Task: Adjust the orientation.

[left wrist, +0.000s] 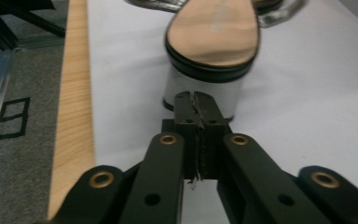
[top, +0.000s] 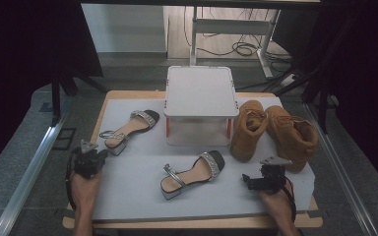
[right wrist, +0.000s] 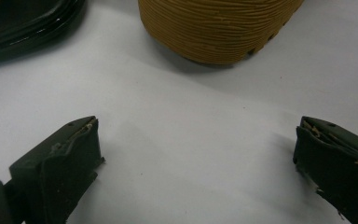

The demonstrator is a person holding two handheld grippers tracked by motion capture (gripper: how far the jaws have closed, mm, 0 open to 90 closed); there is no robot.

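Note:
Two silver-strapped block-heel sandals lie on the white mat [top: 138, 196]: one sandal [top: 130, 129] at the left, the other sandal [top: 194, 172] in the middle. My left gripper [top: 101, 156] sits just behind the left sandal's heel. In the left gripper view its jaws [left wrist: 196, 100] are shut with nothing between them, tips right at the silver heel block [left wrist: 223, 91]. My right gripper [top: 251, 181] rests at the front right of the mat. Its jaws [right wrist: 196, 149] stand wide open over bare mat, facing the toe of a tan boot [right wrist: 219, 28] and the middle sandal's black toe [right wrist: 23, 23].
A pair of tan boots [top: 248, 128] [top: 293, 135] stands at the right of the mat. A white box-like stand [top: 201, 101] sits at the back centre. The wooden table edge [left wrist: 74, 116] runs along the mat's left side, with a metal rail [top: 34, 167] beyond.

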